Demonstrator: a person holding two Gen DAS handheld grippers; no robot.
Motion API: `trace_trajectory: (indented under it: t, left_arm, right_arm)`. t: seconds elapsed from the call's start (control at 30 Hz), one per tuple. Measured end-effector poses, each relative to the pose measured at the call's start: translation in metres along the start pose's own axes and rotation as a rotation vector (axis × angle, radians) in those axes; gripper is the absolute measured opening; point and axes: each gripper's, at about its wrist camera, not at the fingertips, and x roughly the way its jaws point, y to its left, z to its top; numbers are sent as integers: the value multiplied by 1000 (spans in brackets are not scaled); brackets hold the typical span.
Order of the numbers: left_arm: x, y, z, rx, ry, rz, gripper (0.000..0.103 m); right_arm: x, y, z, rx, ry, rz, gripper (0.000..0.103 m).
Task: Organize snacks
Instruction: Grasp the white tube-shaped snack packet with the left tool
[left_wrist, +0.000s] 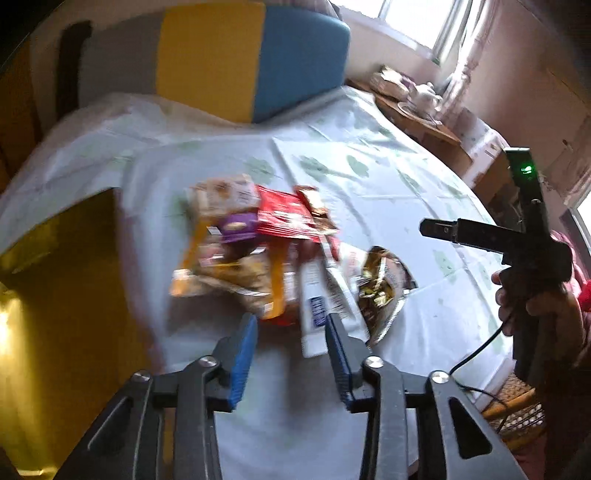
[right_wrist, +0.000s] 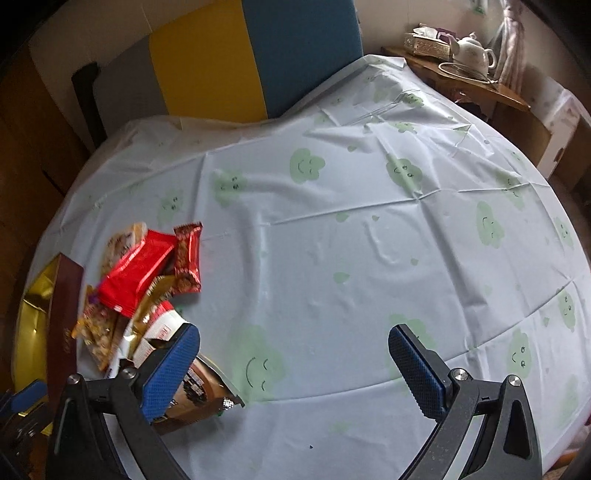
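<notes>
Where the bench (right_wrist: 332, 240) under its pale smiley cloth lies bare, most of its far and right side offers free room out to the rounded edge. Left of the snack pile (right_wrist: 147, 288) at the near-left edge, a gold-lined box (right_wrist: 40, 314) with a maroon wall looks empty where it shows. The right tongs (right_wrist: 295, 354) stand wide apart beside the pile, gripping nothing. The left tongs (left_wrist: 291, 350) are half-spread over a white packet (left_wrist: 314, 310), their pads not plainly pressing it.

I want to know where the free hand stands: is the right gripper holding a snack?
No: in the right wrist view the right gripper stands wide open over bare tablecloth, nothing between its pads.
</notes>
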Motion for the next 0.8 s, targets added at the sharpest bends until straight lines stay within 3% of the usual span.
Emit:
trace_trajectory:
  t: [0.2, 0.4, 0.57, 0.67, 0.77, 0.8]
  left_arm:
    - [36, -8, 28, -32, 50, -52, 37]
    - [79, -18, 39, 4, 111, 17, 36]
    - [96, -23, 47, 13, 79, -14, 39]
    - [105, -12, 51, -47, 70, -59, 42]
    - [107, -4, 52, -113, 78, -103, 33]
    - [105, -4, 52, -117, 78, -133, 24]
  right_arm:
    - [-7, 1, 3, 3, -21, 16, 103]
    - [-12, 3, 4, -2, -38, 28, 103]
    - [-14, 4, 4, -9, -41, 34, 103]
    - [-15, 5, 5, -9, -51, 36, 103]
    - [-15, 4, 5, -3, -52, 36, 103]
    - [-15, 4, 5, -3, -53, 35, 103]
